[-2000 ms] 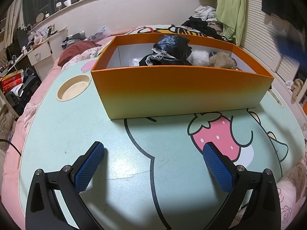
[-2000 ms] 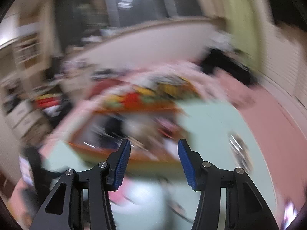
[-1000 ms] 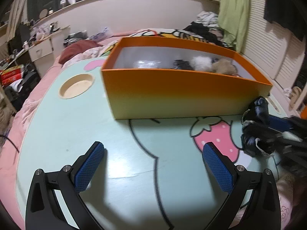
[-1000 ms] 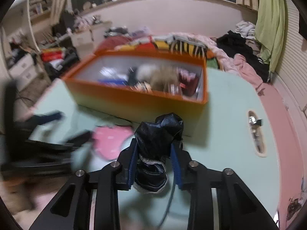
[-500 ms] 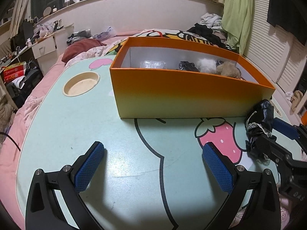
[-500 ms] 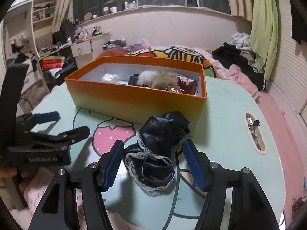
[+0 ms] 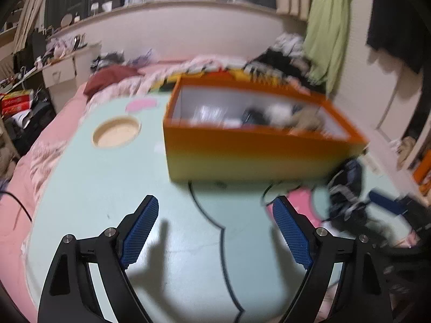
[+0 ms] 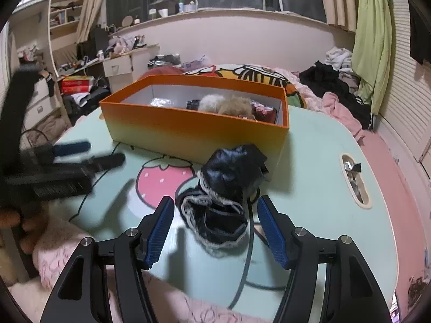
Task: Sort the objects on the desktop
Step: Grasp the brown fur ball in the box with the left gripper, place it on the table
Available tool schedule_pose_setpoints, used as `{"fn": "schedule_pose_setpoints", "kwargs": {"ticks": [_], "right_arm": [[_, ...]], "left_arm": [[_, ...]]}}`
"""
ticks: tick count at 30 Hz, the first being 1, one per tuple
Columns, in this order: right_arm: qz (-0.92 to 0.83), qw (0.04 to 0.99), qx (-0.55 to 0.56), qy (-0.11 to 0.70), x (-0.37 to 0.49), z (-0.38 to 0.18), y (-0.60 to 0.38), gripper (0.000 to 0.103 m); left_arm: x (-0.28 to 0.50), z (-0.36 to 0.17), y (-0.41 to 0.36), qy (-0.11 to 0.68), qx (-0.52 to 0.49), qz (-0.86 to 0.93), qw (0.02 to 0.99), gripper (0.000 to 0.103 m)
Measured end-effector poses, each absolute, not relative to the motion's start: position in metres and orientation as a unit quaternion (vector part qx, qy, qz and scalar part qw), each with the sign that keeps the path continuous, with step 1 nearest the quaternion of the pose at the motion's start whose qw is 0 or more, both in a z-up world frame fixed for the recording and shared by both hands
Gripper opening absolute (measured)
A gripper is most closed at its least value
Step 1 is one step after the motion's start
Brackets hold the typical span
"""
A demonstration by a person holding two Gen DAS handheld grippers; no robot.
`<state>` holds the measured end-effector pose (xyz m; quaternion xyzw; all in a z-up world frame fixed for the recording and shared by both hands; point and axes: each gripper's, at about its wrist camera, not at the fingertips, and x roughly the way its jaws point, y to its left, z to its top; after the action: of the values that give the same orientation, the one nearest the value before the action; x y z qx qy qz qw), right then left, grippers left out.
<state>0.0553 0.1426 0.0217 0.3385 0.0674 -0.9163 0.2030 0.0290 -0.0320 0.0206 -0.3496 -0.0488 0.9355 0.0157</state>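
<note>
A black shiny bundle with lace trim (image 8: pixel 227 188) lies on the mint green table (image 8: pixel 309 175), just in front of the orange box (image 8: pixel 194 132). My right gripper (image 8: pixel 215 226) is open, its blue pads on either side of the bundle and apart from it. The box holds fluffy white and tan items and small dark things. In the blurred left wrist view my left gripper (image 7: pixel 215 228) is open and empty above the table, with the box (image 7: pixel 253 153) ahead and the bundle (image 7: pixel 347 188) at the right.
A round cup recess (image 7: pixel 116 132) lies left of the box. An oval slot with a foil scrap (image 8: pixel 354 180) is at the table's right side. Pink bedding surrounds the table. A cluttered desk and shelves (image 8: pixel 89 64) stand at the back left.
My right gripper took the black bundle out of the box, set it on the table and opened off it. My left gripper has just swung to the left, blurring its view.
</note>
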Motion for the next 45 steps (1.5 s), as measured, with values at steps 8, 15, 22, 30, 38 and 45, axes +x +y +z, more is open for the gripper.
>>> {"fn": "schedule_pose_setpoints", "kwargs": {"ticks": [8,15,22,30,38,45], "right_arm": [[-0.913,0.195,0.355,0.058,0.059,0.002,0.146,0.072],[-0.914,0.196,0.352,0.056,0.062,0.001,0.146,0.073],[-0.913,0.197,0.352,0.054,0.058,0.002,0.147,0.074],[-0.914,0.197,0.351,0.054,0.058,0.002,0.147,0.075],[-0.914,0.197,0.351,0.054,0.058,0.001,0.148,0.076],[-0.914,0.197,0.350,0.055,0.058,0.000,0.148,0.077]], "left_arm": [[-0.007,0.089,-0.001,-0.051,-0.346,0.929,0.118,0.061],[-0.112,0.076,0.065,-0.010,-0.448,0.883,0.139,0.061],[-0.151,0.036,0.068,-0.084,-0.538,0.826,0.145,0.052],[-0.132,0.068,0.035,-0.136,-0.483,0.843,0.192,0.026],[-0.044,0.100,-0.017,-0.159,-0.391,0.879,0.223,0.026],[-0.011,0.031,-0.018,-0.144,-0.421,0.867,0.226,0.026]]}}
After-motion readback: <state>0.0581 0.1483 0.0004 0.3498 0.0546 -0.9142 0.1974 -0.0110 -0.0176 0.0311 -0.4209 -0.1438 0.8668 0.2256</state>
